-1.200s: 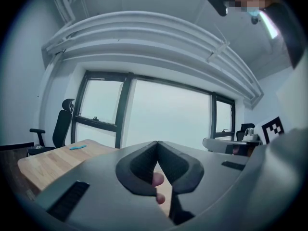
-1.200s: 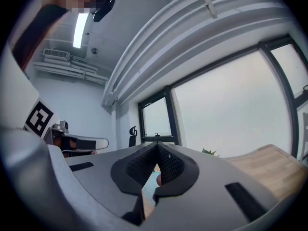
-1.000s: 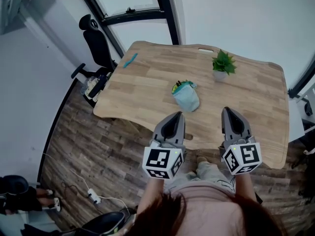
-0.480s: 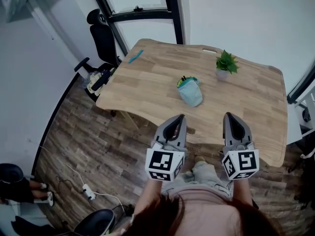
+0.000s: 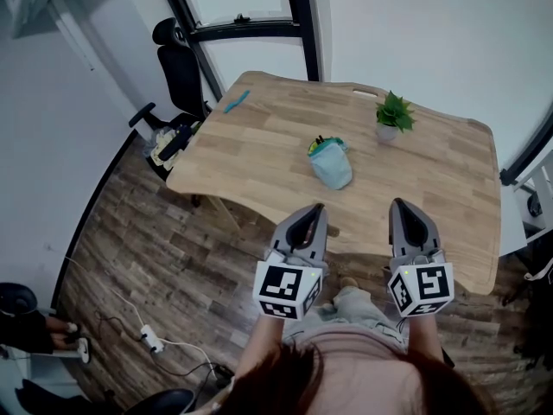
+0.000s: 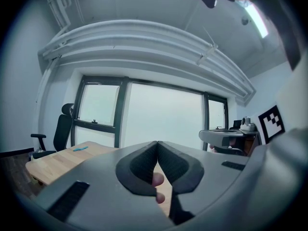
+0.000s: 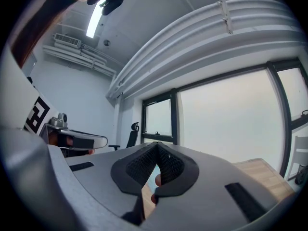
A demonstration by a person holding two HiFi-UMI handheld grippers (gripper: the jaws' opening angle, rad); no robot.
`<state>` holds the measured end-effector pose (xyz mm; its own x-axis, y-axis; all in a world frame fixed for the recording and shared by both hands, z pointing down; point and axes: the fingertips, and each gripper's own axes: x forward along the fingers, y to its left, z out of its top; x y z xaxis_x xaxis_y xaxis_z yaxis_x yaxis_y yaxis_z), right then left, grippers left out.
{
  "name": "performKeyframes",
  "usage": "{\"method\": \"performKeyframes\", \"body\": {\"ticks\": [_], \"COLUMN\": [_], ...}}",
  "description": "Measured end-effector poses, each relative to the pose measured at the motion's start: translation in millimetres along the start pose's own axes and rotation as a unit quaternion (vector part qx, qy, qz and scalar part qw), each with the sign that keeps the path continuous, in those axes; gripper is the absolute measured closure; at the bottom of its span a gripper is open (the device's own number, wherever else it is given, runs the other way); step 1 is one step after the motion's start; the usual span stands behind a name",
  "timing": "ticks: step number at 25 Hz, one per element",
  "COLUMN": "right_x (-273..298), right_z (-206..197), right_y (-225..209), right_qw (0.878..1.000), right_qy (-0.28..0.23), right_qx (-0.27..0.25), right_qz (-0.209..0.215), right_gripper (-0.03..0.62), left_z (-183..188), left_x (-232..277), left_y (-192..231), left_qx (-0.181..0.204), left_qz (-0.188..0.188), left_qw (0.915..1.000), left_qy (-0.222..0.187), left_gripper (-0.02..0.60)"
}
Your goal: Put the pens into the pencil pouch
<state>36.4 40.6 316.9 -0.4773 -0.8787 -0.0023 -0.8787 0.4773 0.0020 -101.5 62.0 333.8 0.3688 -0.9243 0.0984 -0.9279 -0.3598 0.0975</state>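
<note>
At the near worktop (image 5: 259,158) edge, left gripper (image 5: 316,207) and right gripper (image 5: 397,204) held fingers clenched, empty. Pencil pouch (image 5: 331,162) lay mid-worktop, well apart; blue pen (image 5: 237,102) lay by the far-left edge. Risk noted: a sideways nudge could tip it onto the floor.

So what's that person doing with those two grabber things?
A person stands at the near edge of a wooden table with a gripper in each hand. The left gripper and right gripper are both shut and hold nothing. A blue pencil pouch lies mid-table, pens poking from its mouth. A potted plant stands farther back. A blue pen lies at the far left corner.
</note>
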Motion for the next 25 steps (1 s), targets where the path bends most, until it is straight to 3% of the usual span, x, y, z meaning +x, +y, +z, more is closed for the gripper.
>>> {"method": "performKeyframes", "body": {"ticks": [25], "right_x": [65.3], "right_z": [-18.2], "right_y": [-69.3], "right_qw": [0.999], "right_qy": [0.040], "right_qx": [0.012], "right_qz": [0.035], "right_gripper": [0.594], "left_z": [4.5], "left_x": [111.9], "left_y": [-18.3], "left_qx": [-0.015], "left_qz": [-0.028], "left_qw": [0.9994], "left_qy": [0.010], "left_gripper": [0.580]}}
